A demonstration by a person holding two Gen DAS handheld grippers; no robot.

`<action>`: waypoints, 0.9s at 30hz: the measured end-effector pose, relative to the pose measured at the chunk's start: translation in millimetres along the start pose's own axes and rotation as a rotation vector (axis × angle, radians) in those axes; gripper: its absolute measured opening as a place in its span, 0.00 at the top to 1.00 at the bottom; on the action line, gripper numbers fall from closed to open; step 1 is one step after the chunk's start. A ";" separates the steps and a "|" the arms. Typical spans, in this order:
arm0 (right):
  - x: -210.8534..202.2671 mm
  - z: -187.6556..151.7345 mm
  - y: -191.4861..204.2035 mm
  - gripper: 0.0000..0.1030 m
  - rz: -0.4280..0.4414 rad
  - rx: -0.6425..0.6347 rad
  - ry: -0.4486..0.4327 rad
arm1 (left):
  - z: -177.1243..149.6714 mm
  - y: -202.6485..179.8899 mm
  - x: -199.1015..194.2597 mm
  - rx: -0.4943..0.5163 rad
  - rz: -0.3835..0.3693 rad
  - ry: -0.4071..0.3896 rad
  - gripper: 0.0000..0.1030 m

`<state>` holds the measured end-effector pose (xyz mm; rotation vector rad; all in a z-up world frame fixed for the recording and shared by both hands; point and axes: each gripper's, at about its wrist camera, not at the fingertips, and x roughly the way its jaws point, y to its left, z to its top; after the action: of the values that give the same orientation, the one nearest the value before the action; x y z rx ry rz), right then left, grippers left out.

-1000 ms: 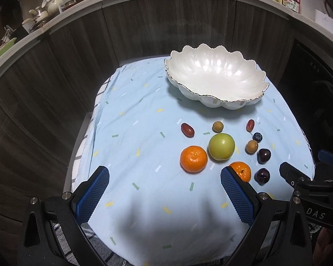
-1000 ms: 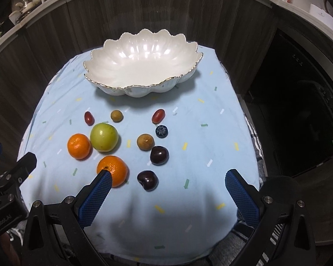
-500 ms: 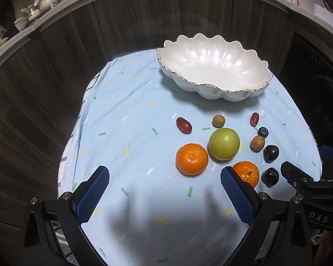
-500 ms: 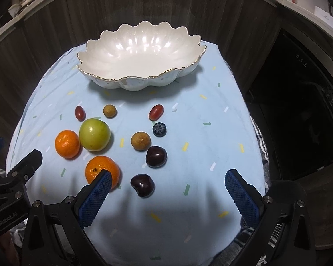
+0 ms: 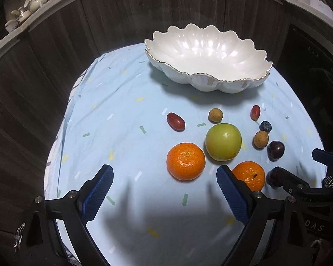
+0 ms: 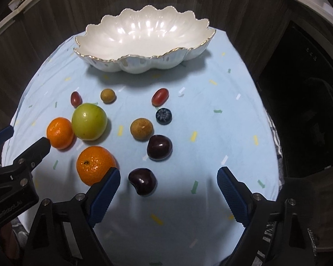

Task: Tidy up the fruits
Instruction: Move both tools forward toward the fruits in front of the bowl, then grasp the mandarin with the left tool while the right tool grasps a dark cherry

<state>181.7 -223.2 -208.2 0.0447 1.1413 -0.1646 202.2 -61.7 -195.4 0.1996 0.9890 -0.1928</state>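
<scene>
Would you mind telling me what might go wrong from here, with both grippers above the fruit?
1. The fruits are round and loose on the cloth; a closing finger could roll the near cherry away.
2. The left gripper and right gripper hang close together, with one mandarin between them, so they could collide.
3. The bowl is still empty, and small fruits like the blueberry may slip from wide pads.

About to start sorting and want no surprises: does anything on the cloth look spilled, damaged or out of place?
Nothing stands out. The scalloped bowl sits upright and empty; the fruits, such as the green apple, lie whole and loose on the blue cloth.
</scene>
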 end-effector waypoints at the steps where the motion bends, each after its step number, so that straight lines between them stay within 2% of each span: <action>1: 1.4 -0.2 0.8 0.13 0.000 -0.003 0.004 | 0.3 -0.4 3.0 0.003 0.000 0.004 0.09; 14: 23.9 -2.0 3.5 0.20 0.022 -0.007 0.064 | 2.6 -4.5 25.6 0.018 -0.012 0.048 0.14; 17: 26.4 -2.4 5.4 0.25 0.031 -0.008 0.073 | 3.2 -5.3 30.2 0.020 -0.019 0.054 0.18; 21: 33.1 -0.3 6.9 0.36 0.044 -0.011 0.093 | 4.1 -7.6 37.8 0.026 -0.027 0.068 0.22; 27: 38.3 -0.3 7.2 0.41 0.054 -0.011 0.096 | 3.1 -12.1 47.9 0.042 -0.031 0.084 0.30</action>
<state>198.0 -220.2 -243.5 0.0744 1.2351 -0.1091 227.3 -77.5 -235.0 0.2329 1.0730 -0.2350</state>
